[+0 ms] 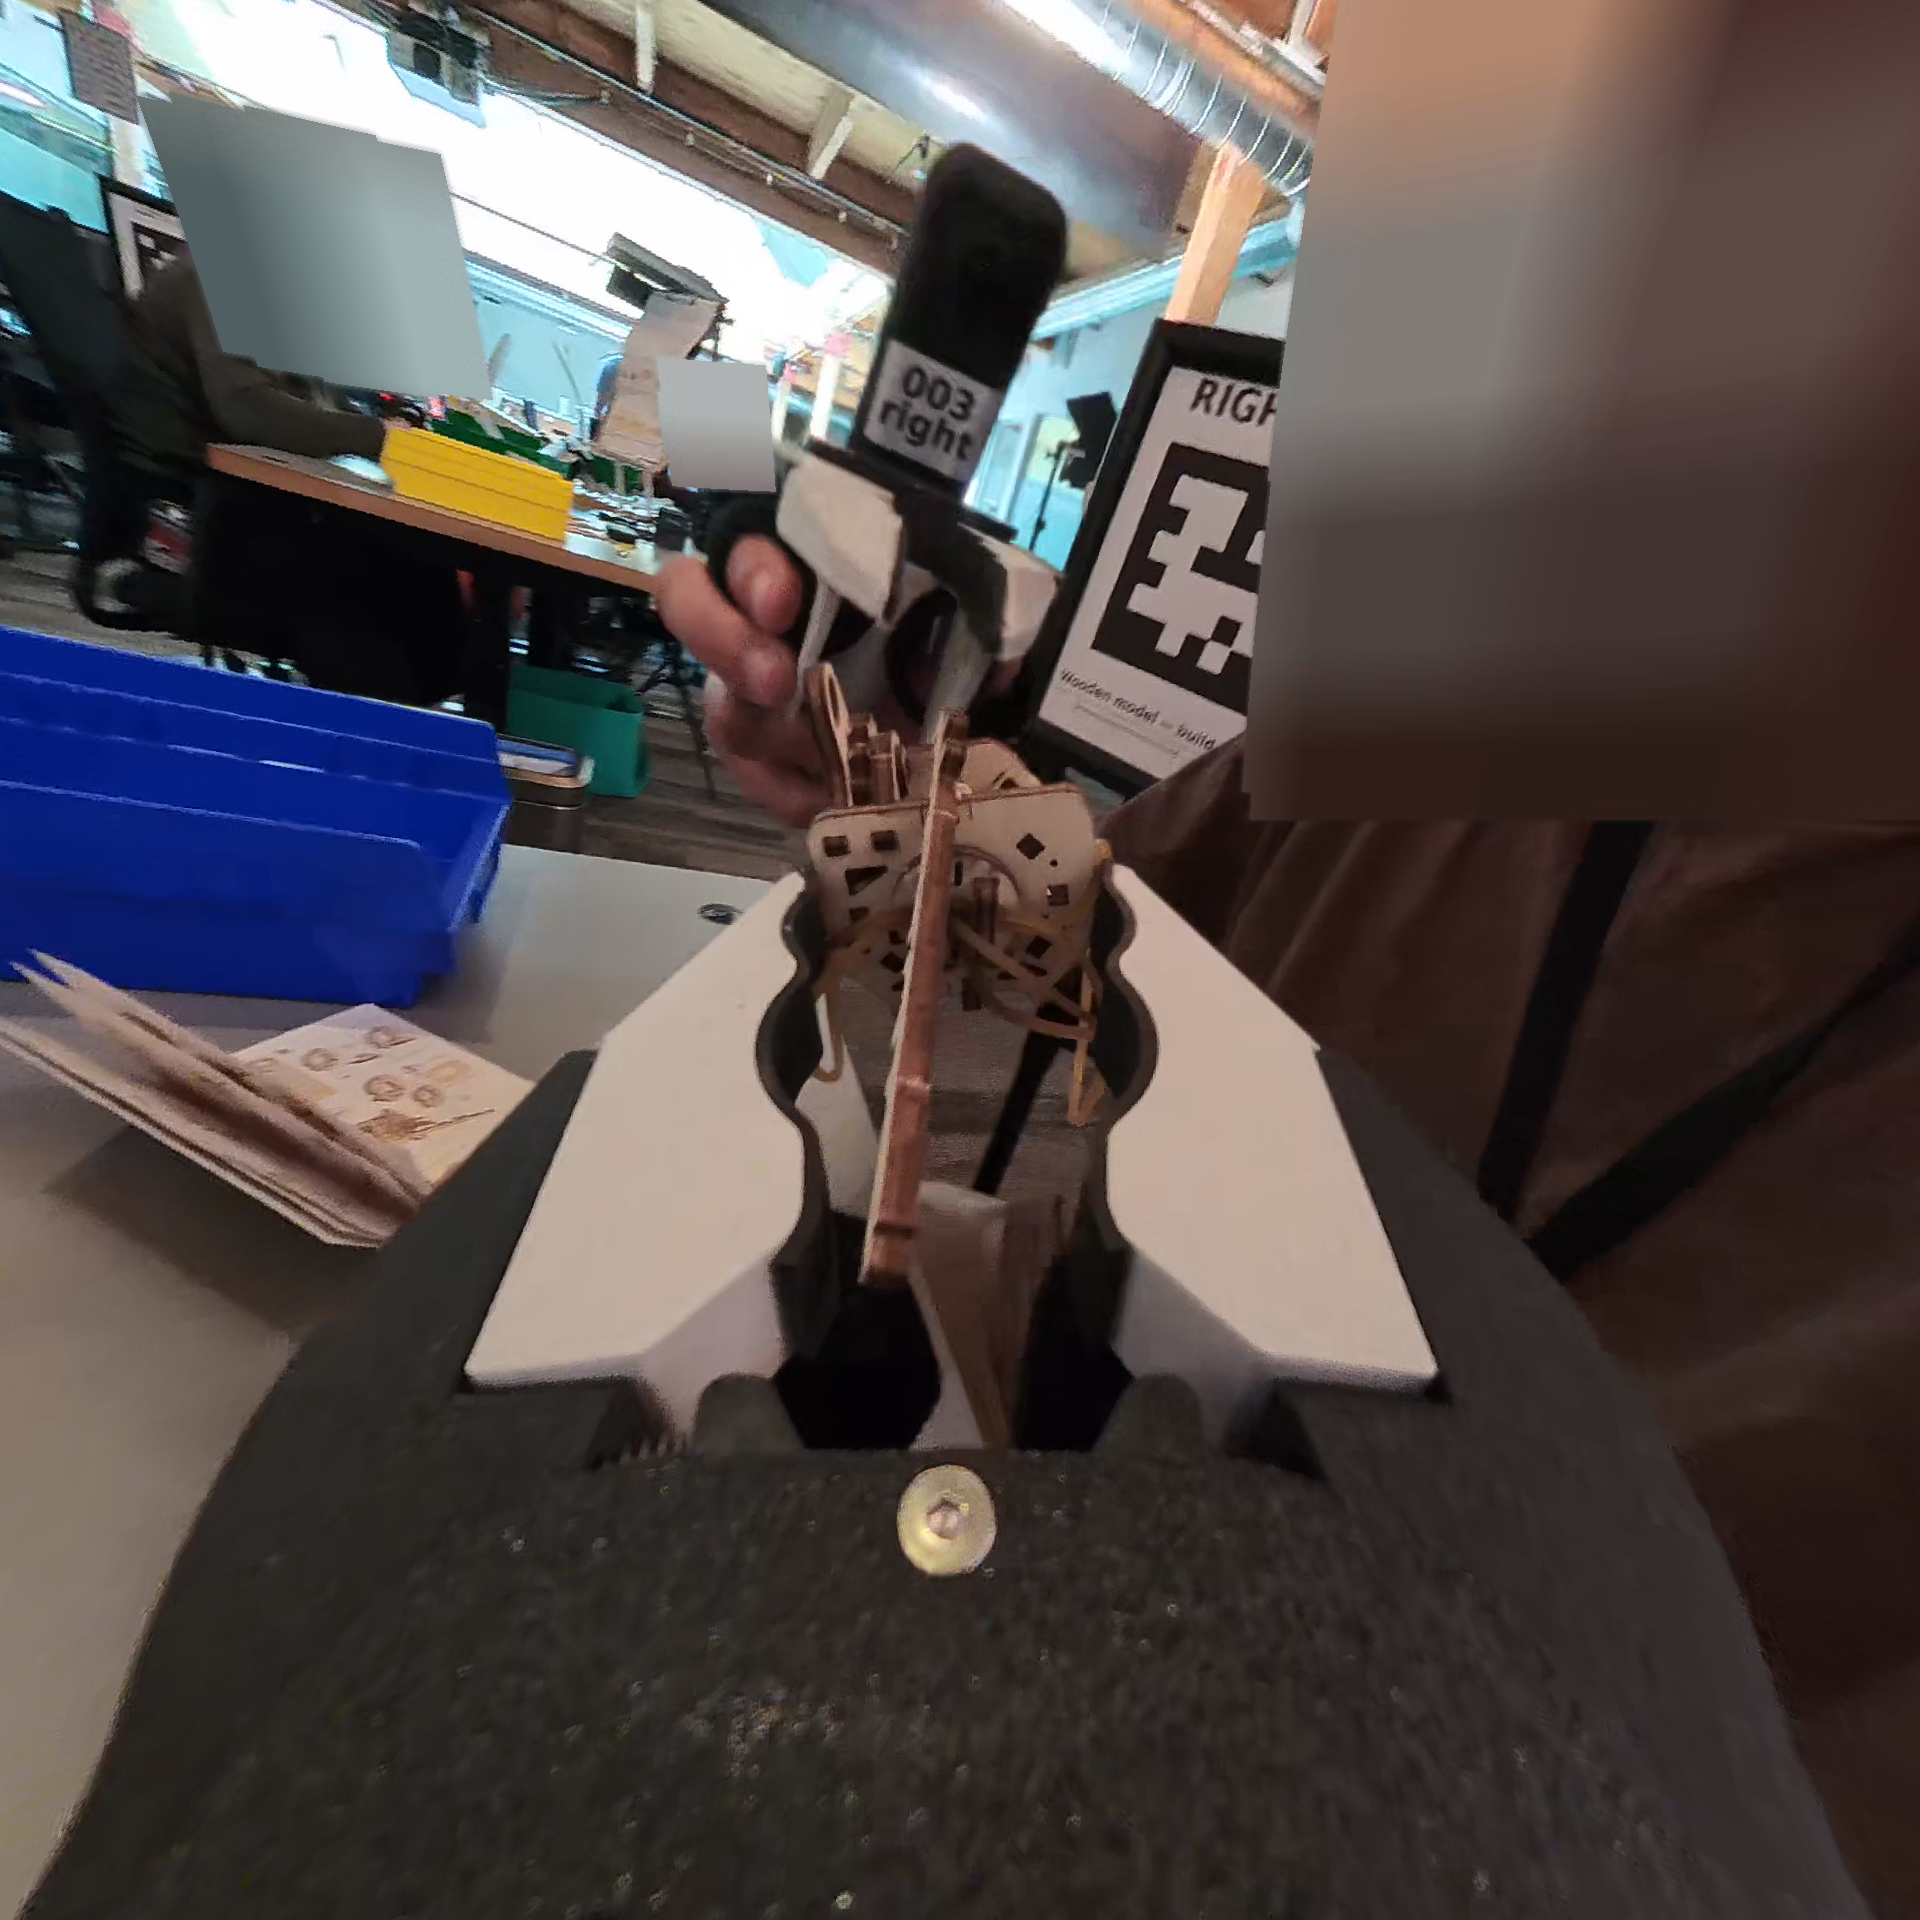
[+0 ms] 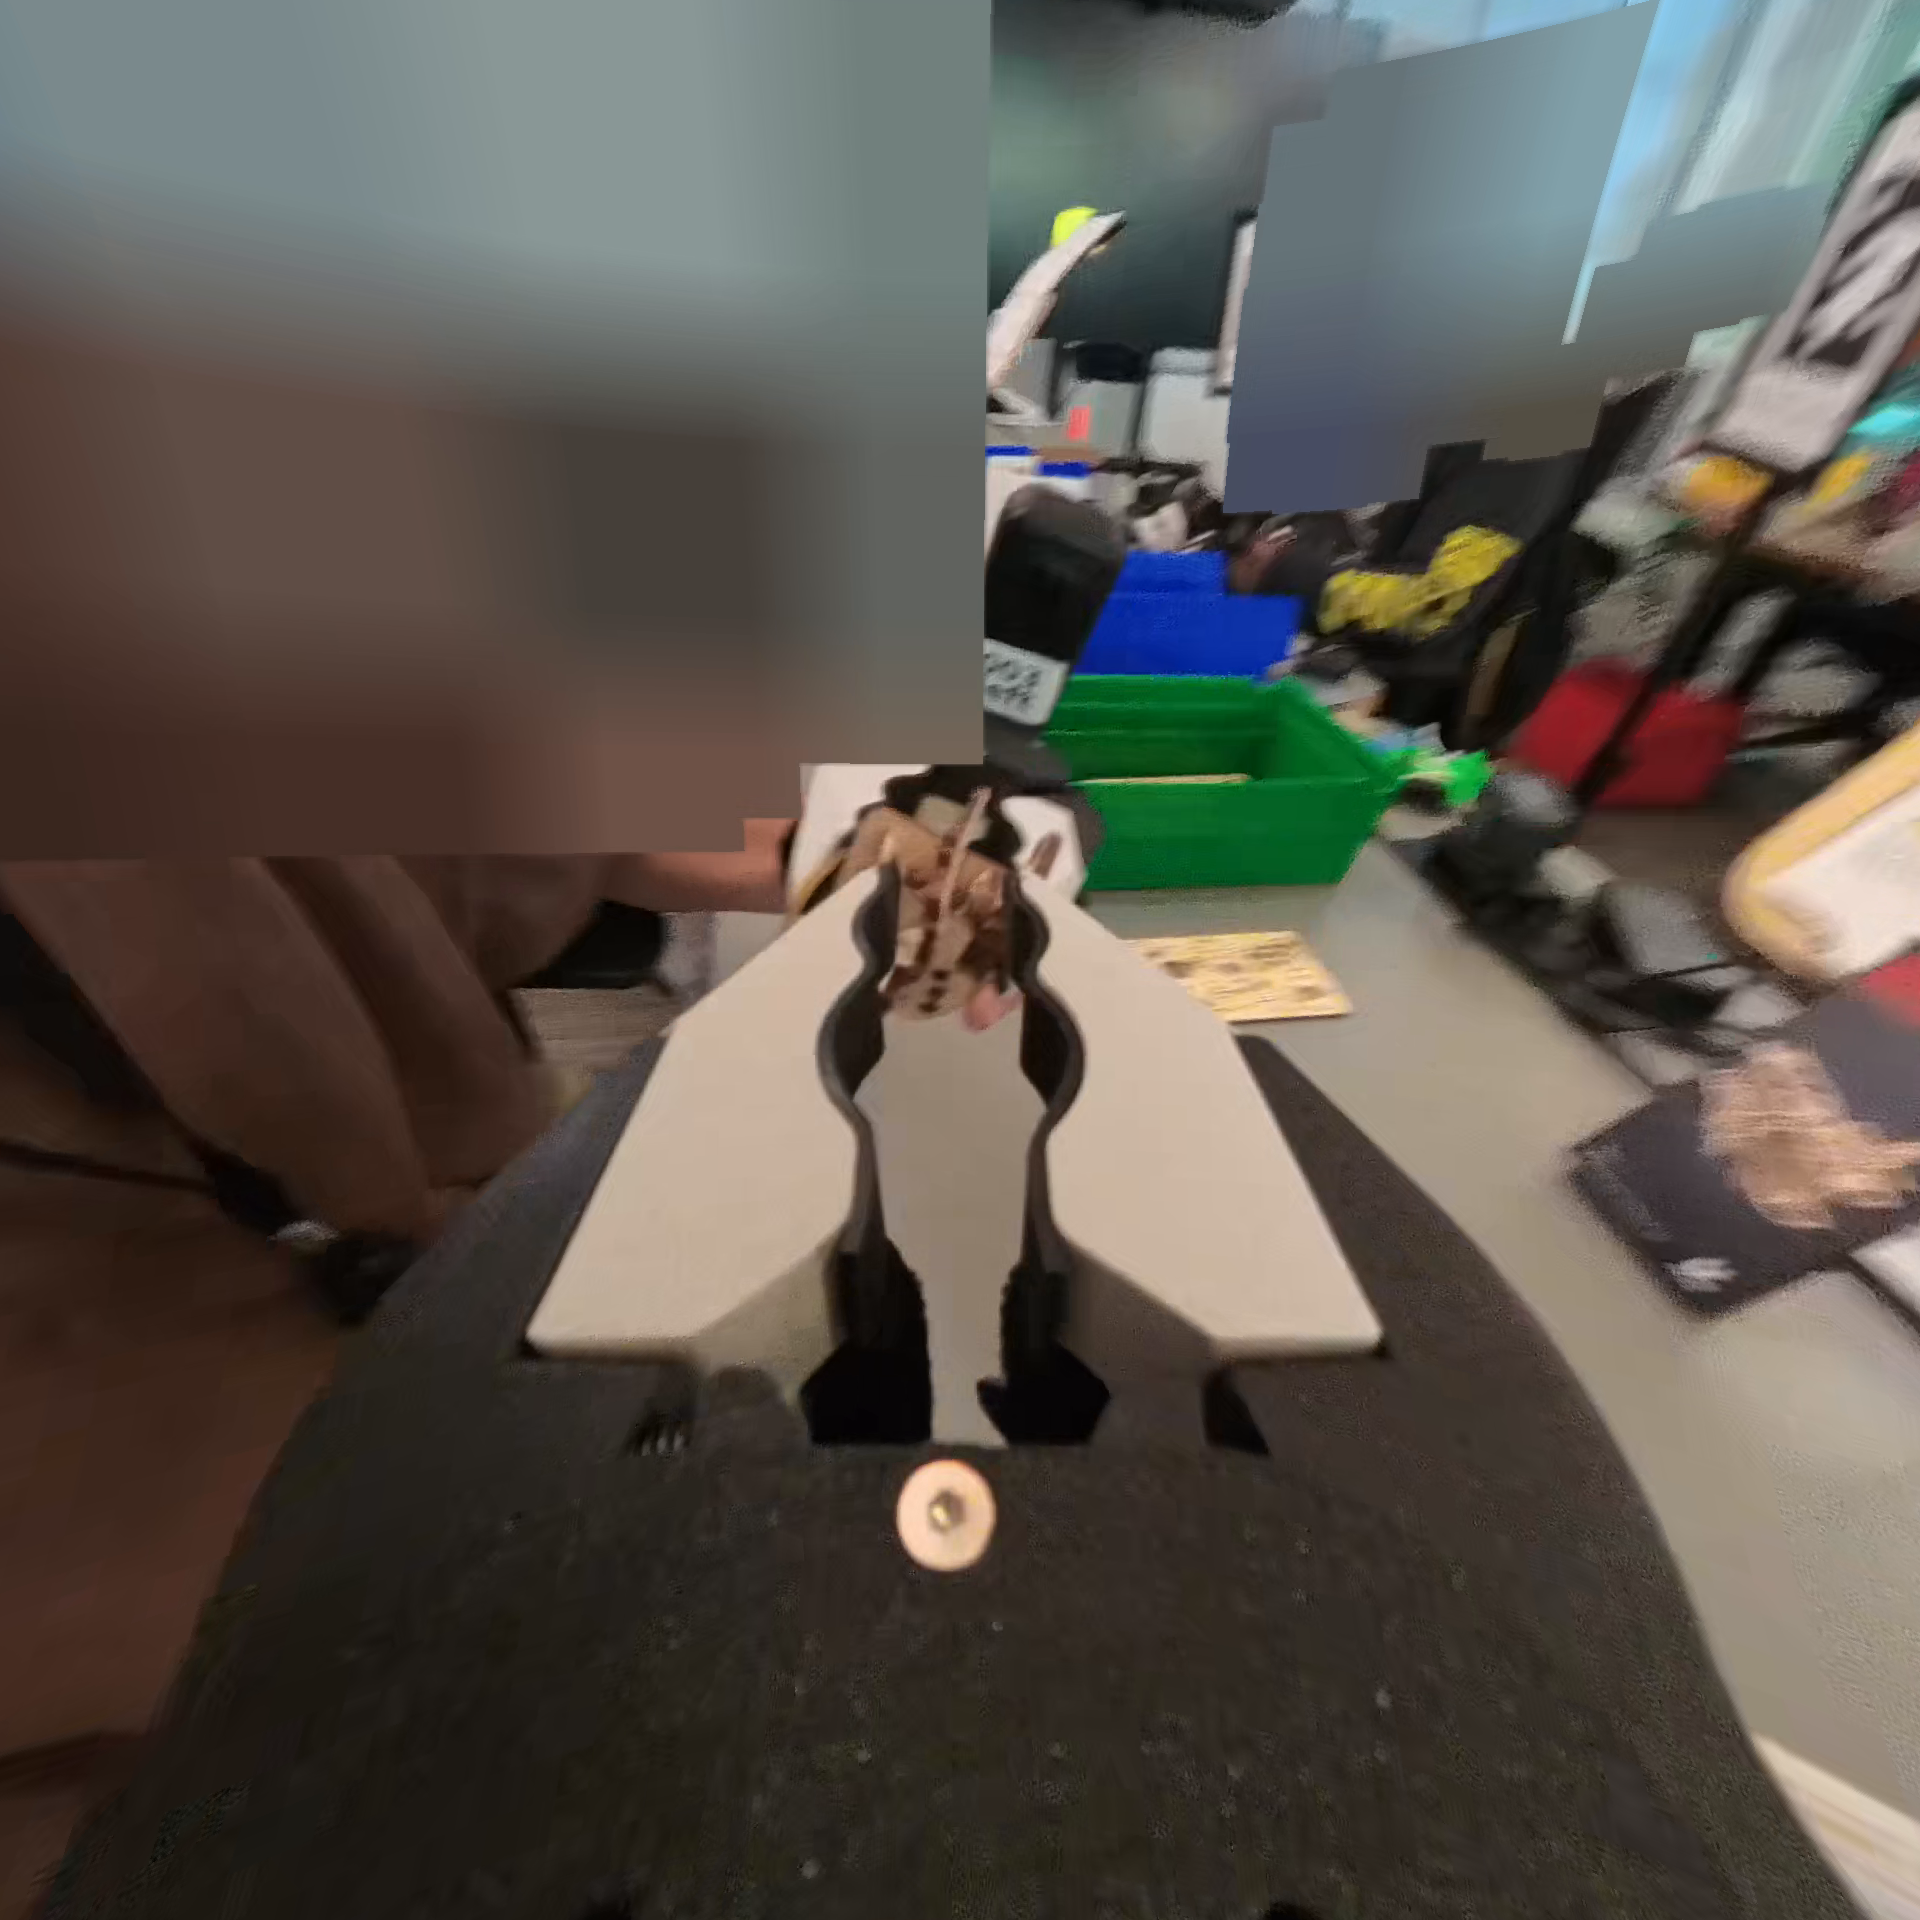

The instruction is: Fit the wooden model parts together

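The wooden model [image 1: 1023, 862] is a pale laser-cut plywood assembly with rubber bands, held in the air between both grippers. My left gripper [image 1: 956, 914] is shut on its sides, and a flat wooden strip [image 1: 906, 1091] runs back through the gap between the fingers. My right gripper [image 1: 894, 675] comes from the far side, held by a hand, and touches the model's upper part. In the right wrist view my right gripper [image 2: 945, 904] is closed around the blurred model [image 2: 935, 966], with the left gripper [image 2: 940, 821] just beyond it.
A blue bin [image 1: 239, 831] and an open instruction booklet [image 1: 260, 1101] lie on the grey table at left. A framed marker board [image 1: 1174, 551] stands behind. A green bin [image 2: 1216, 800], a parts sheet [image 2: 1247, 971] and a black mat with wooden parts [image 2: 1766, 1174] are on the right.
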`<state>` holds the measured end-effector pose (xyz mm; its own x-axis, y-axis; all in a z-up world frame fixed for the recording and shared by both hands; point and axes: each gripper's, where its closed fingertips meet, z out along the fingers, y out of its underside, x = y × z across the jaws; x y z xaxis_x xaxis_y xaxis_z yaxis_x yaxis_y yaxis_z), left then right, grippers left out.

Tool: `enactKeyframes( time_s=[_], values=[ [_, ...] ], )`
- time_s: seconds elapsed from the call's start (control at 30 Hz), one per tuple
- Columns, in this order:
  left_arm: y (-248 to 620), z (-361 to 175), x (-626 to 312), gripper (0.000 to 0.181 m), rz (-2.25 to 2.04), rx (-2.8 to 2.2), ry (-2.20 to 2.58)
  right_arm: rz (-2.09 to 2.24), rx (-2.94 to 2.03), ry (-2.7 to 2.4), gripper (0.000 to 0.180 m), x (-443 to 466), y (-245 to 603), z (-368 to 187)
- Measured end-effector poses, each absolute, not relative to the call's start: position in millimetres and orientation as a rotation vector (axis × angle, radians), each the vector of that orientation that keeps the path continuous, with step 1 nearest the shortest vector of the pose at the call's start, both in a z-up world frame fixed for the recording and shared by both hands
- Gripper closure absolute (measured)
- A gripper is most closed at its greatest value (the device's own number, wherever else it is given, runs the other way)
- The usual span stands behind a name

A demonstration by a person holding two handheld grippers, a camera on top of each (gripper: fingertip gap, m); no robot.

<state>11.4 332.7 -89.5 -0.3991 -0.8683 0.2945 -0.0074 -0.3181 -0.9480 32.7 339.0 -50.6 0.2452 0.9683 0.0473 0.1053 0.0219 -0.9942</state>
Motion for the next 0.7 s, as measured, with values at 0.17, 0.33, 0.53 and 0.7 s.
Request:
enactKeyframes(
  time_s=[0.17,0.33,0.53,0.7],
  values=[
    [331,-93,12,0.132,-1.722,-1.180,1.316,1.022,-1.417,-1.093,0.165,30,338,-56],
    [331,-93,14,0.133,-1.726,-1.183,1.309,0.993,-1.450,-1.124,0.169,23,339,-65],
    [333,-94,14,0.133,-1.694,-1.185,1.306,0.975,-1.467,-1.110,0.175,23,343,-69],
    [338,-91,13,0.133,-1.664,-1.175,1.275,1.014,-1.495,-1.097,0.178,23,344,-69]
  ],
)
